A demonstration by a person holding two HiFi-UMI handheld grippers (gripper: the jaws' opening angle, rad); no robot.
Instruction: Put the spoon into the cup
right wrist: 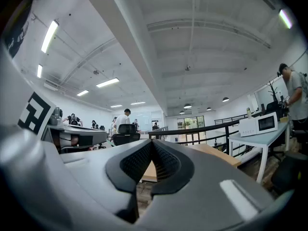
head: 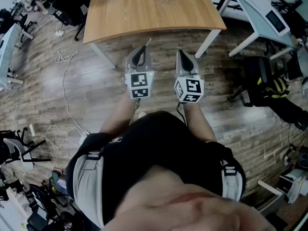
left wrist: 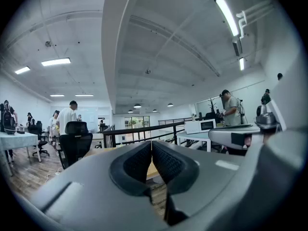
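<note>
Grey left gripper (head: 142,51), grey right gripper (head: 181,54) held abreast, jaws closed empty, before light wooden table (head: 154,13). Only gripper views show ceiling lights (left wrist: 55,61).

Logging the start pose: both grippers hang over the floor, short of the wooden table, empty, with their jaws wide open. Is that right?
Not the jaws: on the left gripper and the right gripper they are closed together, as each gripper view shows. Both are empty, over the floor, short of the wooden table.
</note>
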